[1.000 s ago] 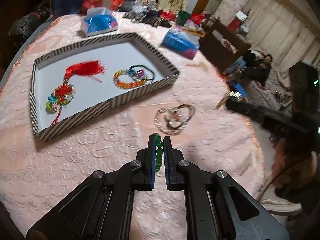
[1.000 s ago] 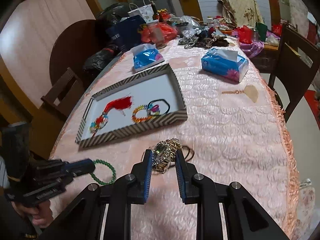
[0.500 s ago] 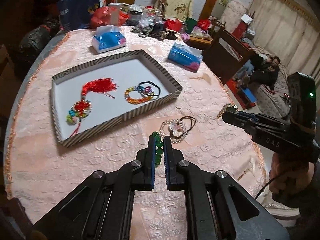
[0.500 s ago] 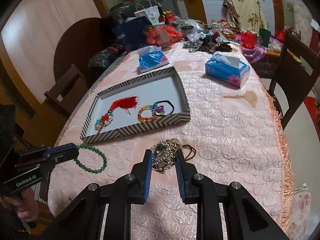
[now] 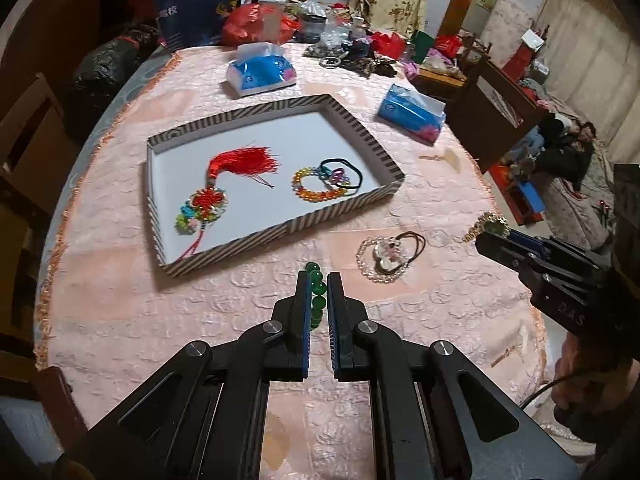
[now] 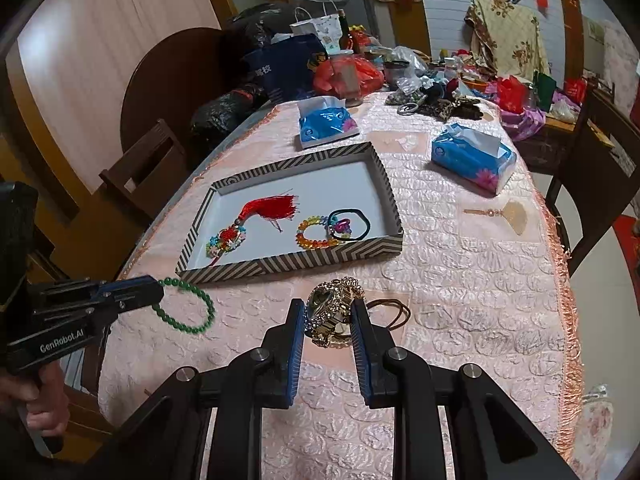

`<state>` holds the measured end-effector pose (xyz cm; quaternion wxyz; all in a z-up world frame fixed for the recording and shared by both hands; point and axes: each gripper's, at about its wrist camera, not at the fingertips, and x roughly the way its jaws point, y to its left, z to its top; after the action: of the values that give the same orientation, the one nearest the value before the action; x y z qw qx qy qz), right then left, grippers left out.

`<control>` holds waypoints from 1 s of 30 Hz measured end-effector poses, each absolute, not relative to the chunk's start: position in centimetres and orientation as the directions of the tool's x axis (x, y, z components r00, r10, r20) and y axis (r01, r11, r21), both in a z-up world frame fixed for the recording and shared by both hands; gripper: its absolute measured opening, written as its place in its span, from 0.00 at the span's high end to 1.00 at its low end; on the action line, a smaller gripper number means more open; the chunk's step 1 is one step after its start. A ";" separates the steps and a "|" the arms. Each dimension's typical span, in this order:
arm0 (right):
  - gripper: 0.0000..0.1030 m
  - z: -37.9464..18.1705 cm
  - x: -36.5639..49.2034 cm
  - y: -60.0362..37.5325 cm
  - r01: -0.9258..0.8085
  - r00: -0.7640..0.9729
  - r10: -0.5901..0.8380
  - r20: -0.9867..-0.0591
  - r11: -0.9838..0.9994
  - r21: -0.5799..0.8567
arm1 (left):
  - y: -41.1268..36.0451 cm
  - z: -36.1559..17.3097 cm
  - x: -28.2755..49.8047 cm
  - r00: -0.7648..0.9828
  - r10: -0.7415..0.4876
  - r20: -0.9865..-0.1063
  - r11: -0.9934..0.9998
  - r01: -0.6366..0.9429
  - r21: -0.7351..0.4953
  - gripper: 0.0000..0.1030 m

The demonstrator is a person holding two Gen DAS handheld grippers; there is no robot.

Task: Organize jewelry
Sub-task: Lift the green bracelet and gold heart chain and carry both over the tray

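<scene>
My left gripper (image 5: 318, 280) is shut on a green bead bracelet (image 5: 317, 292), held above the pink tablecloth; the bracelet hangs from it in the right wrist view (image 6: 188, 310). My right gripper (image 6: 326, 308) is shut on a gold watch (image 6: 334, 312), also seen from the left wrist (image 5: 490, 226). The striped tray (image 5: 280, 236) holds a red tassel ornament (image 5: 224, 184), a coloured bead bracelet (image 5: 314, 186) and a black hair tie (image 5: 348, 174). A pearl bracelet with a brown hair tie (image 5: 386, 254) lies on the cloth in front of the tray.
Two blue tissue packs (image 5: 262, 70) (image 5: 412, 112) lie behind and right of the tray. A small fan charm (image 6: 508, 214) lies near the right edge. Clutter fills the far end of the table. Wooden chairs (image 6: 148, 168) stand around.
Both grippers have risen and pulled back from the table with their items; the tray and the far table now show more fully.
</scene>
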<state>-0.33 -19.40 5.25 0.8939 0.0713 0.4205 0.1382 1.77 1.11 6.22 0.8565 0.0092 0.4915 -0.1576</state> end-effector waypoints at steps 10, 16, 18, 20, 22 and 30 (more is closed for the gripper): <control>0.79 5.4 0.0 -19.1 -0.193 0.609 0.298 -0.735 0.955 0.227 | 0.8 6.9 2.5 0.477 -0.252 -0.842 0.952 0.280 -0.126 0.94; 0.79 5.6 0.9 -19.2 -0.196 0.607 0.294 -0.738 0.956 0.219 | 0.7 6.7 3.5 0.474 -0.241 -0.847 0.956 0.269 -0.121 0.94; 0.79 5.6 1.2 -19.4 -0.193 0.605 0.296 -0.739 0.955 0.225 | 0.7 6.7 3.8 0.472 -0.239 -0.848 0.956 0.267 -0.120 0.94; 0.79 5.6 1.5 -19.4 -0.195 0.603 0.300 -0.740 0.954 0.228 | 0.6 6.6 4.2 0.469 -0.236 -0.851 0.957 0.265 -0.119 0.94; 0.79 5.5 1.9 -19.4 -0.198 0.598 0.298 -0.744 0.954 0.223 | 0.5 6.6 4.5 0.469 -0.236 -0.851 0.957 0.265 -0.119 0.94; 0.79 5.4 3.4 -19.4 -0.197 0.594 0.290 -0.750 0.957 0.214 | 0.3 6.6 6.5 0.468 -0.229 -0.853 0.959 0.258 -0.116 0.94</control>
<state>3.40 -19.39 5.39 0.8912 0.0542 0.4291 0.1366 6.54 0.33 6.57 0.8567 0.0148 0.4956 -0.1423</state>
